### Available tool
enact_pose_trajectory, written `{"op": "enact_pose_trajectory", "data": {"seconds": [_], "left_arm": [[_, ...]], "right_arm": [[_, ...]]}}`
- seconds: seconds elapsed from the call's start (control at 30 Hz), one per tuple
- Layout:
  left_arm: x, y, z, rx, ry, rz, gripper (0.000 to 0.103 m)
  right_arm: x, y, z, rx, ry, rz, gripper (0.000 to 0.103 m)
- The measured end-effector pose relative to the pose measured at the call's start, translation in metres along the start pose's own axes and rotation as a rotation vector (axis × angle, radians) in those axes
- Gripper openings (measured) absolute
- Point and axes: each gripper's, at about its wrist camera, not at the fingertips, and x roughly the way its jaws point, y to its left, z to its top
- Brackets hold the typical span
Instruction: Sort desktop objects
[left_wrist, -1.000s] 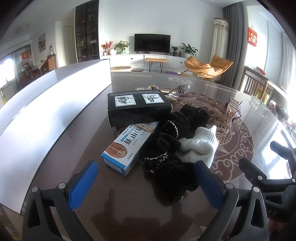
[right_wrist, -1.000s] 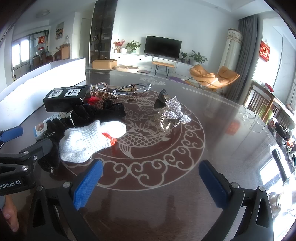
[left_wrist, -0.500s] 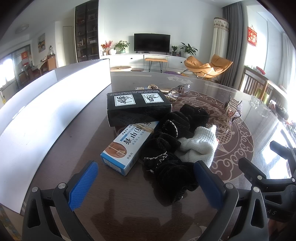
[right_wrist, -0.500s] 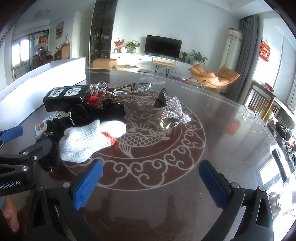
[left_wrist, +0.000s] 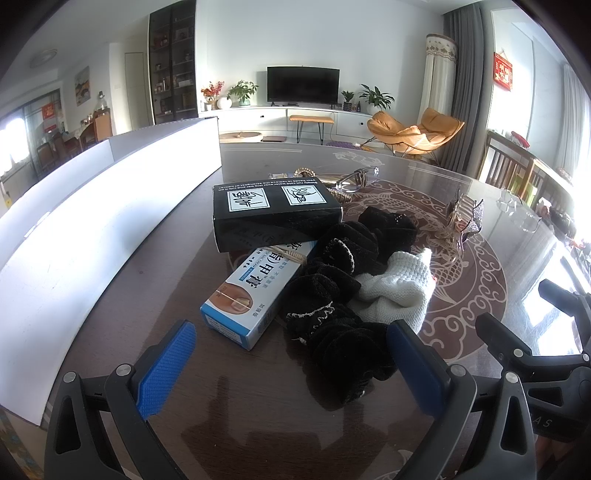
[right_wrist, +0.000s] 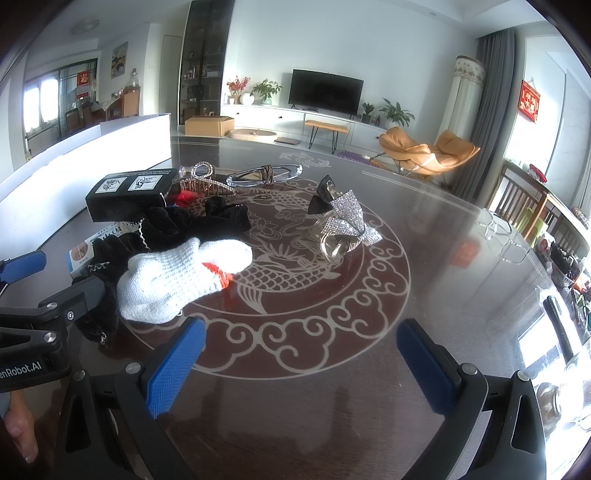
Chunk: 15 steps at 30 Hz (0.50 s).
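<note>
The pile sits toward the table's (right_wrist: 424, 229) left edge, beside the white box (left_wrist: 92, 221), dead ahead of the left gripper (left_wrist: 291, 365). Both grippers gape wide, empty. The carton (left_wrist: 255, 291) runs lengthwise away from it, nearer than the right gripper (right_wrist: 303, 365), which faces bare wood with the glove (right_wrist: 177, 273) off its left jaw.
</note>
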Motion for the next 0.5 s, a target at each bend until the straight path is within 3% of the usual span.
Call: {"op": "enact_pose_trajectory", "data": {"seconds": [0.33,0.5], "left_arm": [[0.004,0.005,-0.007,-0.032,0.022,0.014,0.103],[0.003,0.014,-0.009,-0.067,0.042,0.014,0.103]], "right_arm": [[0.008,-0.001,-0.004,0.008,0.043,0.007,0.103],[0.018,-0.009,-0.006,0.034,0.111,0.047,0.103]]}}
